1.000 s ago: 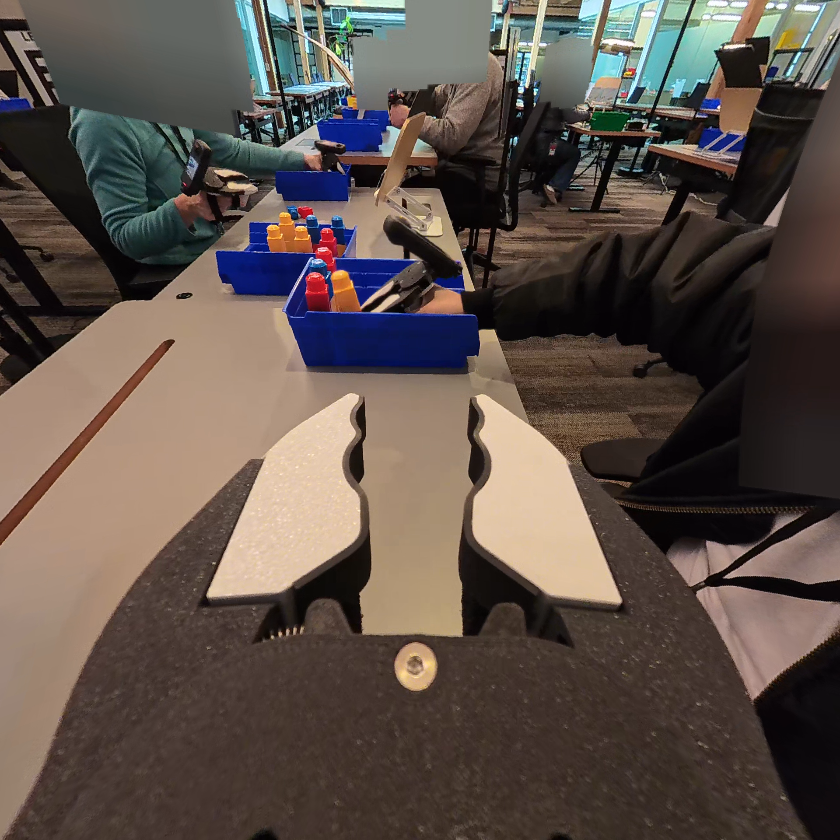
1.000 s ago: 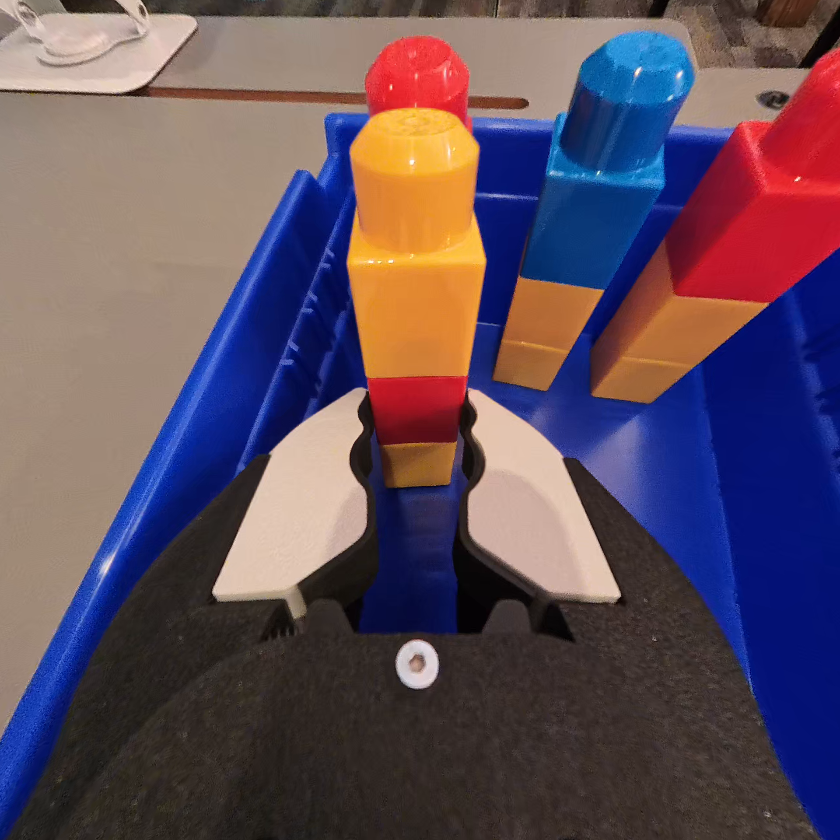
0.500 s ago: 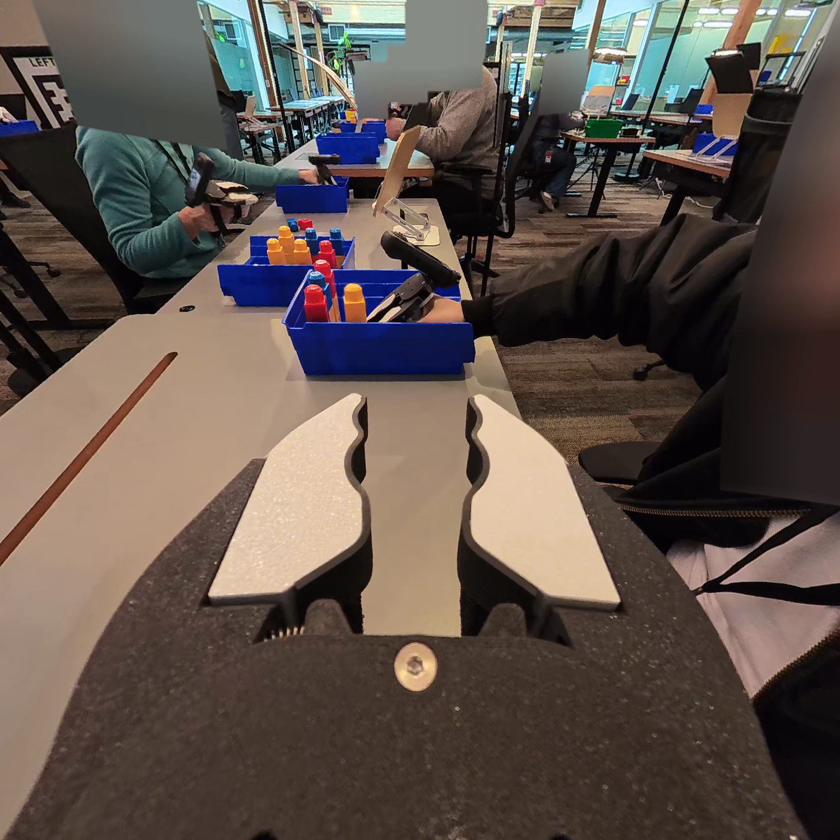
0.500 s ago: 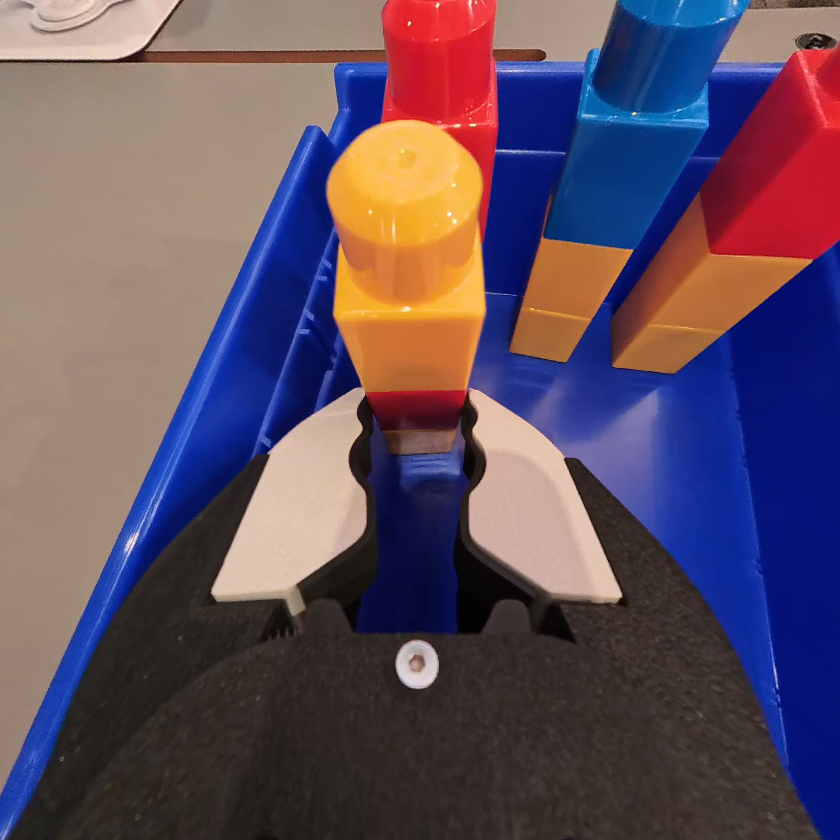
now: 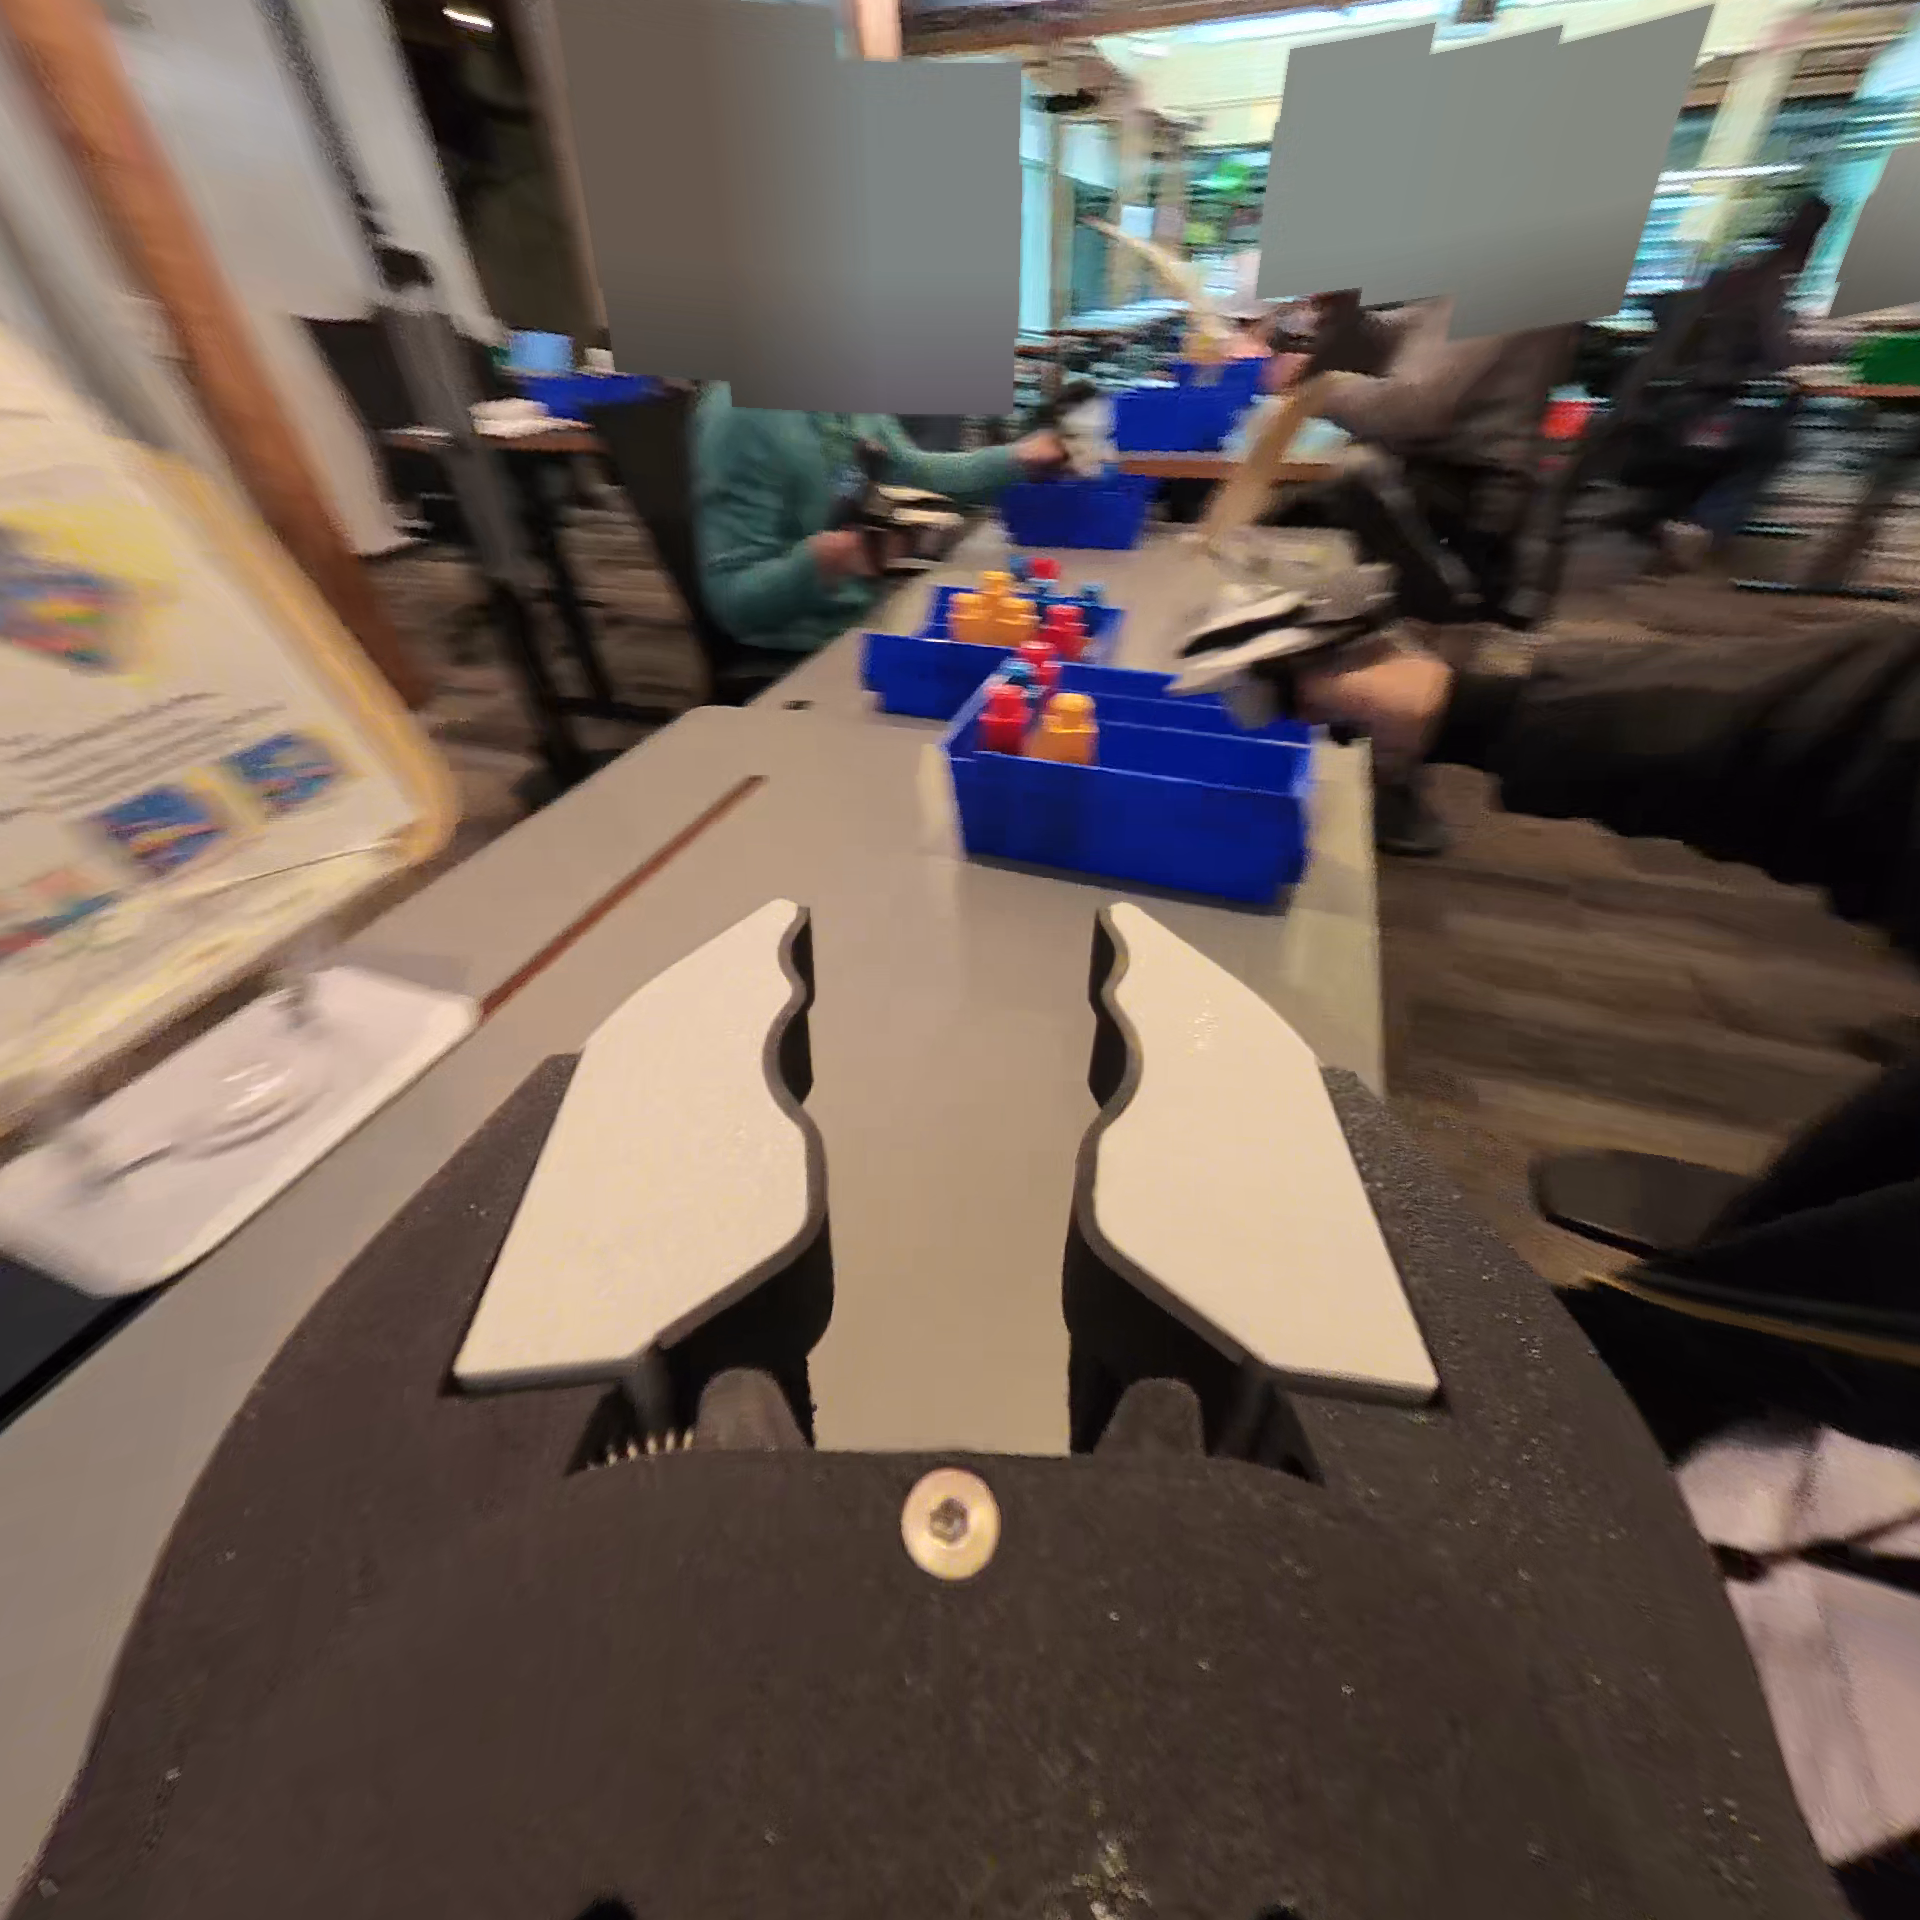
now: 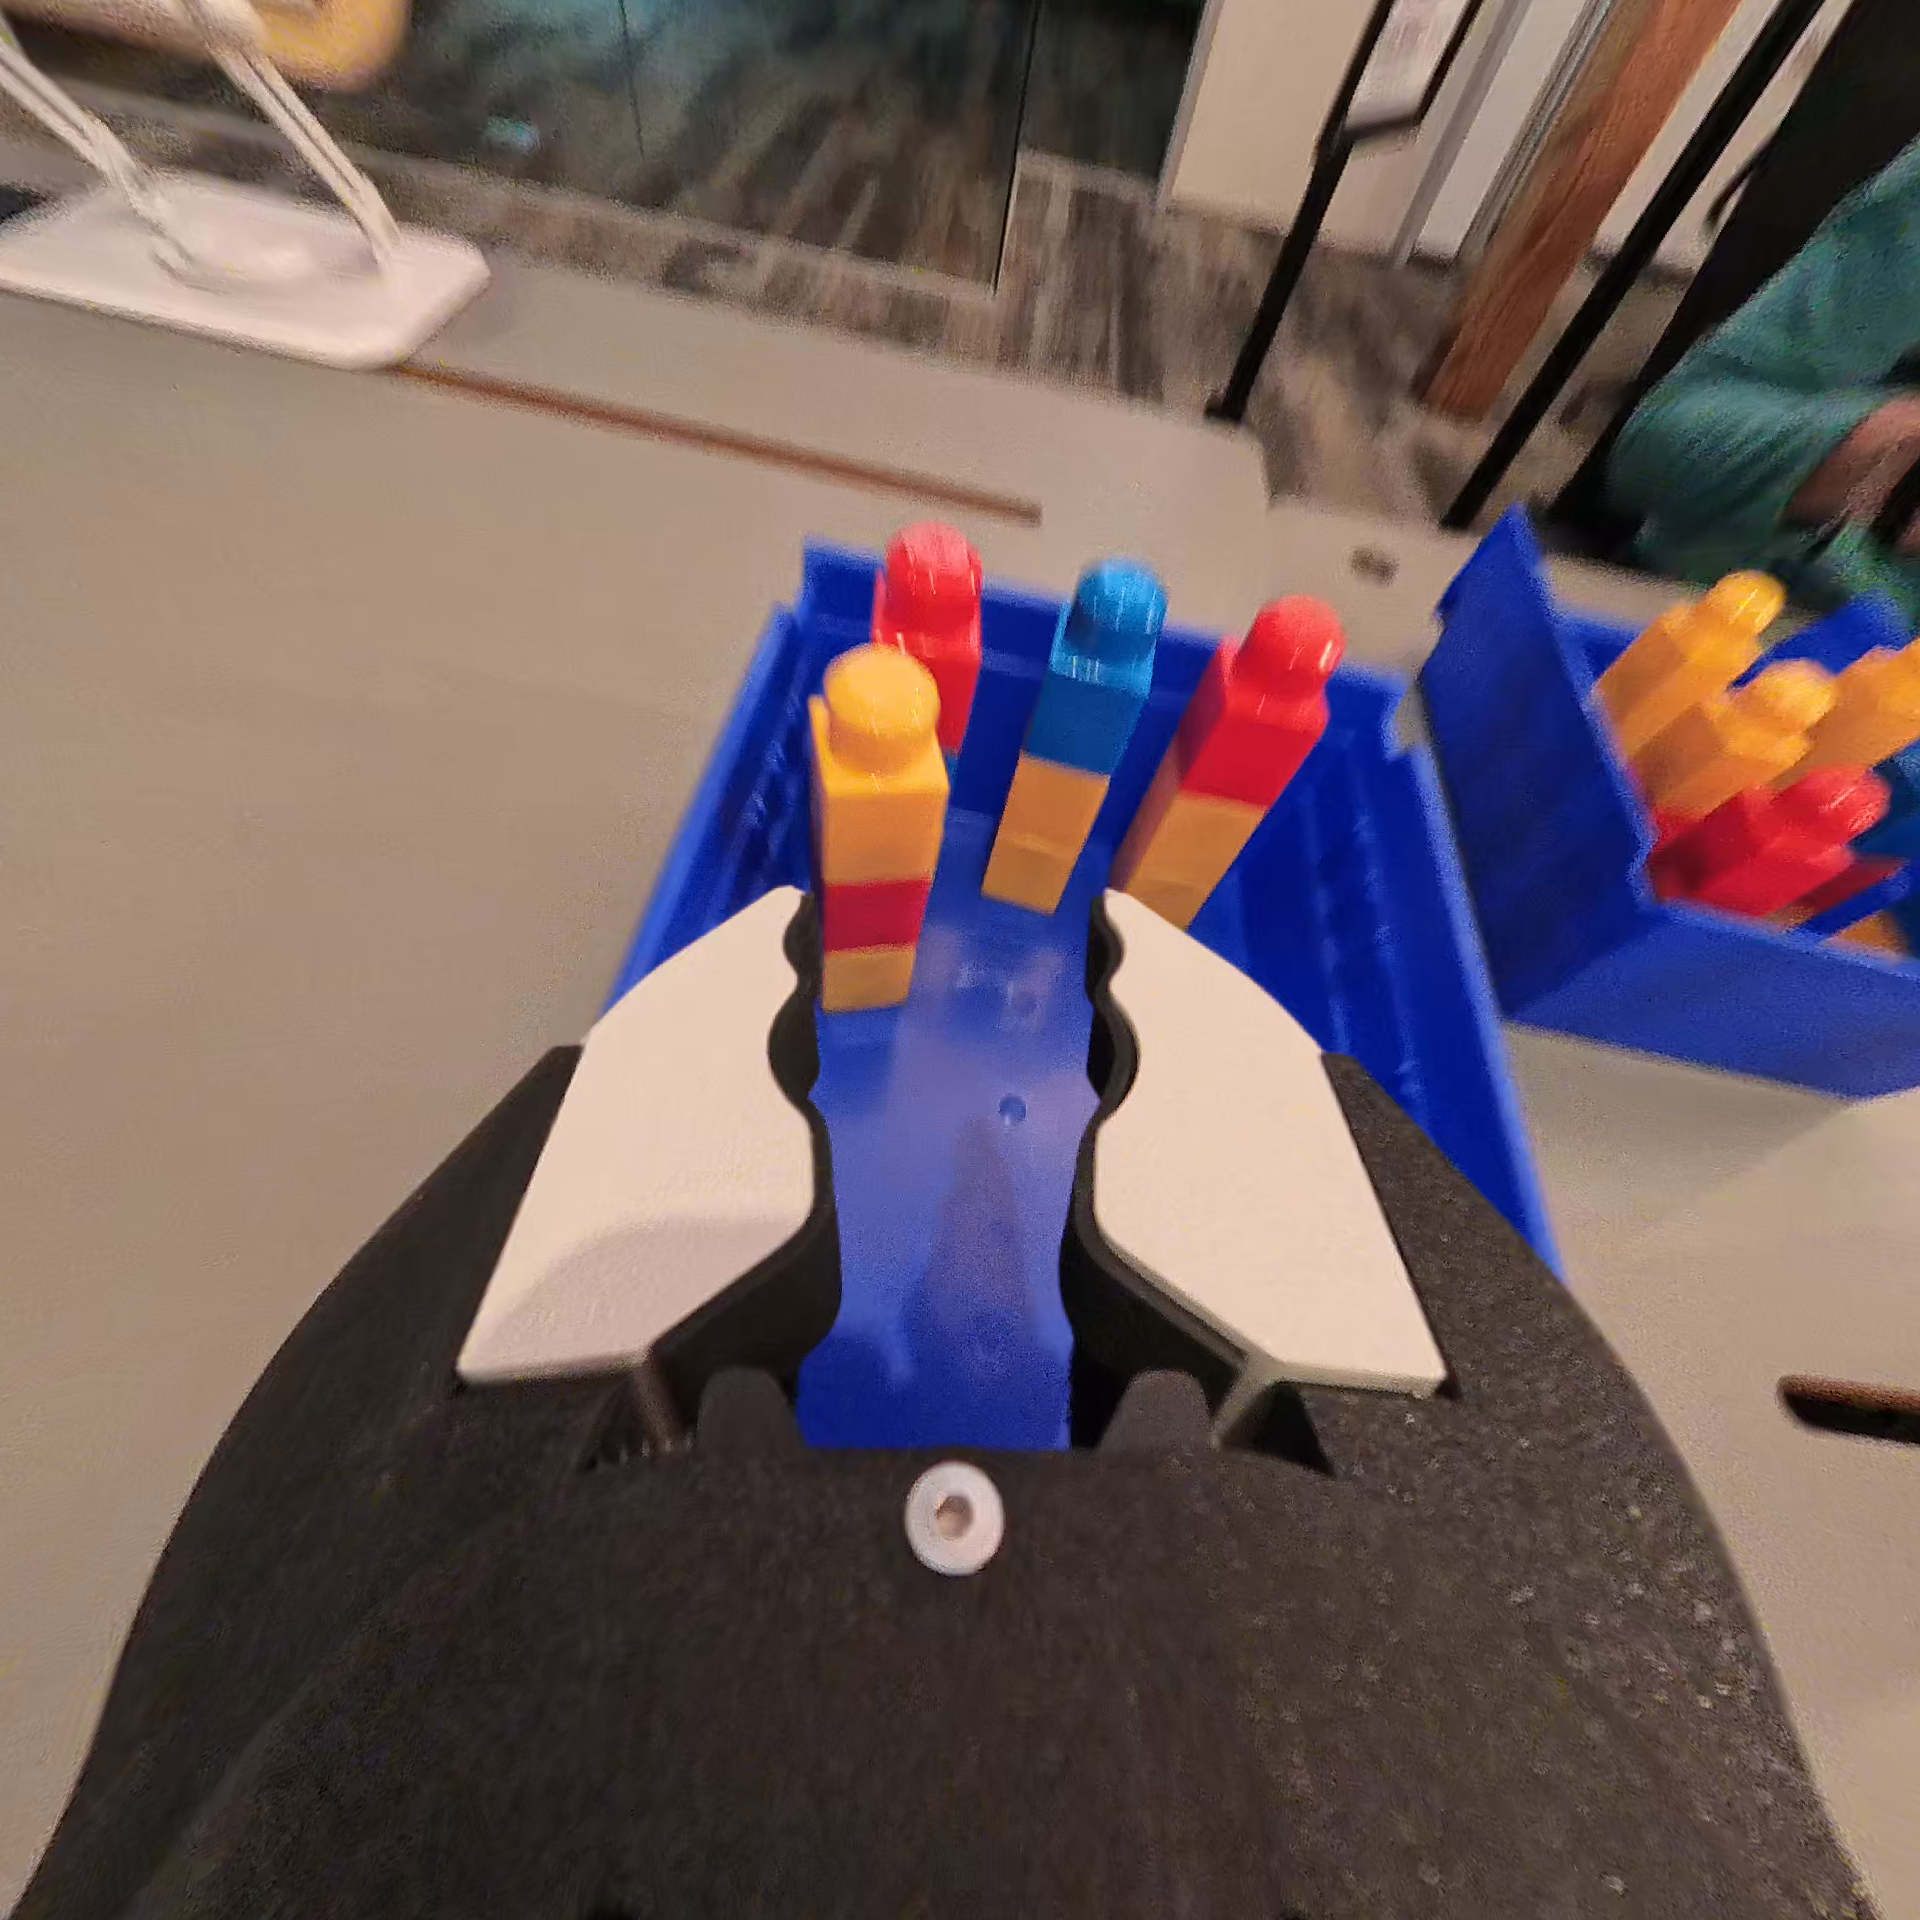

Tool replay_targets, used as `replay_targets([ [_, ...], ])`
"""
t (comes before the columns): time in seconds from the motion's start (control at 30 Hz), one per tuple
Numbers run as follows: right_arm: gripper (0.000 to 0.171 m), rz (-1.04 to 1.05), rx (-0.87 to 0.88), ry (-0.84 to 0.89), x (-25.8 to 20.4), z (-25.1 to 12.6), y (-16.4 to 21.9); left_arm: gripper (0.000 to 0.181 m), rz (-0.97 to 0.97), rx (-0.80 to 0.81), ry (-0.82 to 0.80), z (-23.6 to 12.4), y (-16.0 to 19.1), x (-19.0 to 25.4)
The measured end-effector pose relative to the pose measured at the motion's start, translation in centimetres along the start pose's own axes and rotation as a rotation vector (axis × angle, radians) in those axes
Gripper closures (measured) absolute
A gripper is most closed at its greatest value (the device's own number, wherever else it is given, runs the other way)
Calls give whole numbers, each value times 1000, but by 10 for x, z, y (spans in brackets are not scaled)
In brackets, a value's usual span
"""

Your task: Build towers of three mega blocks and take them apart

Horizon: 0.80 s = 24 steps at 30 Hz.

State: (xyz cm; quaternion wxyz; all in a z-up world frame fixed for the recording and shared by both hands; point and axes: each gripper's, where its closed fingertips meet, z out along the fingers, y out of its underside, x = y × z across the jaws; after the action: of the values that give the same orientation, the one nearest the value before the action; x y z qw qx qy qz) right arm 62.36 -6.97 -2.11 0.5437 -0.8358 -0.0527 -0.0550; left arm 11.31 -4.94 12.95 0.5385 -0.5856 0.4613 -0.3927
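Observation:
In the right wrist view a tower of an orange, a red and an orange block (image 6: 878,842) stands in the blue bin (image 6: 1382,935), near its left wall. My right gripper (image 6: 948,925) is open and empty, raised above and behind the tower, which stands free. Three more towers stand behind: a red-topped one (image 6: 930,613), a blue over orange one (image 6: 1081,738) and a red over orange one (image 6: 1236,758). My left gripper (image 5: 951,935) is open and empty over the grey table (image 5: 727,883). From there the bin (image 5: 1122,821) and the right gripper (image 5: 1247,634) show ahead.
A second blue bin (image 6: 1662,935) with orange and red blocks stands to the right. A clear stand on a white base (image 6: 229,260) is at the far left; it also shows in the left wrist view (image 5: 208,1122) holding a sheet. Other people work at tables beyond.
My right gripper opened, let go of the orange-red-orange tower and pulled back and up from the bin. My left gripper opened wider and swung, so the stand came into view at left.

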Motion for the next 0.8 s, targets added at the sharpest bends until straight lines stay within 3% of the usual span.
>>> replay_targets([
  [0.07,124,-25,111,-27,-13,-22,-35,128,12,-22,-175,-51,-2,-13],
  [0.2,126,-39,263,-192,-73,-47,-80,130,36,-215,-557,-177,21,-50],
  [0.27,126,-25,282,-309,-111,-48,-90,131,3,-353,-768,-244,45,-76],
  [0.37,126,-26,280,-449,-161,-41,-99,132,-231,-535,-862,-302,103,-97],
  [0.5,126,-30,280,-608,-221,-30,-109,140,-665,-649,-818,-323,190,-118],
  [0.6,126,-53,274,-690,-255,-25,-109,140,-875,-626,-785,-316,225,-141],
  [0.8,126,-129,201,-749,-276,-24,-91,131,-635,-971,-1020,-333,283,-190],
])
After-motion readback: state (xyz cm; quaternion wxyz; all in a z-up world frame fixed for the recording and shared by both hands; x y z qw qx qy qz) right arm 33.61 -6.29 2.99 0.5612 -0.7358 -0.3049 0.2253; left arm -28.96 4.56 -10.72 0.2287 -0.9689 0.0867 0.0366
